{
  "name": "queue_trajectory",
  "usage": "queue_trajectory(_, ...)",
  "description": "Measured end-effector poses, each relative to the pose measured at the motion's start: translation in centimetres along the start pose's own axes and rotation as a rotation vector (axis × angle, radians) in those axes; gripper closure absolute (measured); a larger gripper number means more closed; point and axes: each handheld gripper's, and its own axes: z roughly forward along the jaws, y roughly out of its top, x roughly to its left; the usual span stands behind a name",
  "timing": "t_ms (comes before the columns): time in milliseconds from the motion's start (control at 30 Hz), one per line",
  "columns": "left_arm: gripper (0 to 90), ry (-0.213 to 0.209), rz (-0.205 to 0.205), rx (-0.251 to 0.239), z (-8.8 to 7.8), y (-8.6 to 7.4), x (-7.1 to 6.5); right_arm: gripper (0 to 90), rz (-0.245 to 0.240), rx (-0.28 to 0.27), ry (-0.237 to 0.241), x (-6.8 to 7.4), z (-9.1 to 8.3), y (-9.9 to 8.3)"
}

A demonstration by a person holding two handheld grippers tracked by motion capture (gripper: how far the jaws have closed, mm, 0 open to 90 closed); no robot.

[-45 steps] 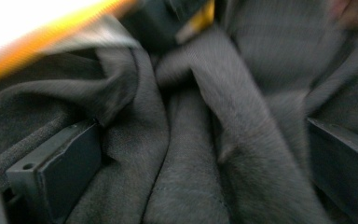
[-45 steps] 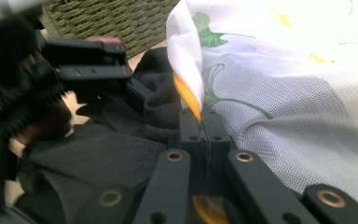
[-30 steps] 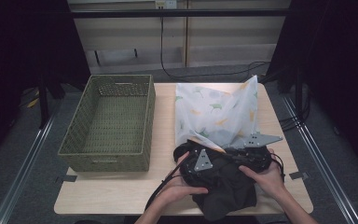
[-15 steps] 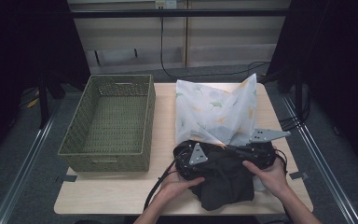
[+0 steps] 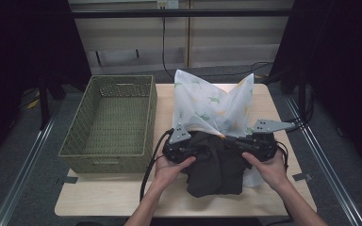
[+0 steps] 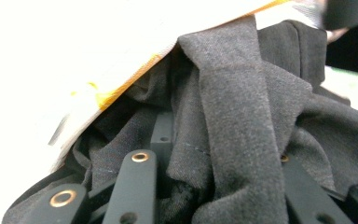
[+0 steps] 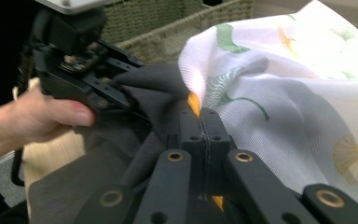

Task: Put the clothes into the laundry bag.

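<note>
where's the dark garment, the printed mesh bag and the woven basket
dark garment (image 5: 215, 170), high view, on its hanging front fold
printed mesh bag (image 5: 212, 101), high view, on the upright leaf-printed panel
woven basket (image 5: 70, 149), high view, on its left rim

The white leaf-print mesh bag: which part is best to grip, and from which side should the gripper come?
Probably the bag's orange-trimmed mouth edge, approached from the person's side. That thin hem faces the person, where the dark garment goes in, while the far corners stand up loose.
</note>
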Motion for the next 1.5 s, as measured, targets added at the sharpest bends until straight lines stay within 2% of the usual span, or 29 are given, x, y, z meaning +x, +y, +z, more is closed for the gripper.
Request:
queue_trajectory(67, 68.8, 0.007, 0.003, 0.02, 0.7, -0.3, 0.1, 90.0, -0.014, -0.007, 0.015, 0.6, 0.4, 0.8)
queue_trajectory(167, 68.7, 0.027, 0.043, 0.077, 1.9, -0.6, -0.4, 90.0, -0.045, -0.035, 0.046, 1.8, 0.4, 2.1)
queue_trajectory(233, 68.8, 0.024, 0.037, 0.079, 2.2, -0.6, -0.5, 90.0, -0.046, -0.052, 0.065, 2.2, 0.3, 2.7)
queue_trajectory(267, 68.8, 0.03, 0.022, 0.066, 1.9, -0.4, -0.3, 90.0, -0.052, -0.05, 0.063, 2.2, 0.3, 2.8)
queue_trajectory(333, 68.9, 0.031, -0.027, 0.007, 0.8, 0.1, 0.5, 90.0, -0.046, -0.052, 0.066, 2.1, 0.2, 2.5)
queue_trajectory(433, 70.1, 0.032, -0.065, -0.07, -0.7, 0.9, 1.1, 90.0, -0.02, -0.059, 0.062, 1.4, -0.3, 1.8)
queue_trajectory(467, 70.9, 0.046, -0.081, -0.09, -1.1, 1.1, 1.1, 90.0, -0.011, -0.061, 0.056, 1.1, -0.5, 1.6)
queue_trajectory(567, 72.1, 0.074, -0.069, -0.138, -2.1, 2.3, 1.1, 90.0, 0.013, -0.07, 0.045, 0.8, -0.7, 1.4)
queue_trajectory(600, 72.1, 0.081, -0.066, -0.133, -2.3, 2.7, 1.2, 90.0, 0.015, -0.071, 0.043, 0.9, -0.7, 1.5)
queue_trajectory(667, 72.3, 0.091, -0.079, -0.152, -2.5, 3.5, 1.4, 90.0, 0.0, -0.077, 0.05, 1.3, -0.6, 1.9)
queue_trajectory(733, 72.3, 0.137, -0.053, -0.161, -2.9, 4.3, 1.3, 90.0, -0.006, -0.083, 0.062, 2.0, -0.6, 2.4)
queue_trajectory(767, 72.3, 0.136, -0.049, -0.163, -2.9, 4.5, 1.3, 90.0, -0.014, -0.089, 0.076, 2.5, -0.5, 2.8)
queue_trajectory(800, 72.3, 0.155, -0.043, -0.173, -3.0, 4.8, 1.4, 90.0, -0.014, -0.094, 0.087, 2.8, -0.5, 3.0)
queue_trajectory(833, 72.3, 0.183, -0.032, -0.167, -2.9, 4.9, 1.3, 90.0, -0.011, -0.099, 0.101, 3.1, -0.5, 3.4)
queue_trajectory(900, 72.2, 0.204, -0.022, -0.154, -2.1, 4.8, 1.6, 90.0, -0.01, -0.115, 0.13, 3.8, -0.4, 4.0)
queue_trajectory(967, 72.1, 0.215, -0.045, -0.125, -0.5, 4.1, 2.0, 90.0, -0.012, -0.111, 0.141, 4.3, -0.1, 4.2)
queue_trajectory(1000, 72.1, 0.207, -0.055, -0.112, 0.6, 3.4, 2.3, 90.0, 0.0, -0.104, 0.145, 4.2, 0.2, 4.1)
queue_trajectory(1033, 71.9, 0.2, -0.059, -0.076, 1.6, 2.7, 2.5, 90.0, 0.009, -0.09, 0.141, 4.0, 0.5, 3.7)
queue_trajectory(1067, 71.4, 0.183, -0.052, -0.049, 2.7, 1.6, 2.8, 90.0, 0.013, -0.072, 0.128, 3.7, 0.8, 3.3)
queue_trajectory(1100, 71.0, 0.187, -0.046, -0.025, 3.5, 0.8, 2.9, 90.0, 0.036, -0.059, 0.125, 3.1, 1.2, 2.6)
queue_trajectory(1133, 70.3, 0.186, -0.051, -0.008, 4.0, 0.3, 3.0, 90.0, 0.045, -0.048, 0.117, 2.6, 1.4, 2.0)
queue_trajectory(1167, 69.4, 0.153, -0.063, 0.003, 4.5, -0.4, 3.2, 90.0, 0.044, -0.032, 0.101, 2.3, 1.4, 1.5)
queue_trajectory(1200, 68.3, 0.15, -0.042, 0.022, 4.9, -0.9, 3.2, 90.0, 0.045, -0.017, 0.084, 1.7, 1.6, 0.9)
queue_trajectory(1233, 66.8, 0.172, -0.01, 0.038, 5.0, -1.0, 2.9, 89.9, 0.055, 0.003, 0.063, 1.0, 1.7, 0.1)
queue_trajectory(1267, 65.4, 0.16, 0.018, 0.04, 5.1, -1.2, 2.8, 89.8, 0.04, 0.022, 0.039, 0.6, 1.8, -0.3)
queue_trajectory(1300, 63.1, 0.158, 0.026, 0.049, 5.1, -1.2, 2.8, 89.7, 0.033, 0.043, 0.02, 0.2, 1.8, -0.9)
queue_trajectory(1367, 58.3, 0.149, 0.022, 0.054, 5.0, -1.2, 2.8, 89.2, 0.035, 0.072, -0.007, -0.5, 1.8, -1.9)
queue_trajectory(1467, 44.9, 0.119, 0.003, 0.055, 4.3, -0.9, 2.7, 87.6, 0.041, 0.102, -0.027, -1.1, 1.9, -3.2)
queue_trajectory(1500, 38.6, 0.089, -0.019, 0.037, 3.8, -0.8, 2.7, 87.5, 0.039, 0.112, -0.032, -1.2, 2.0, -3.5)
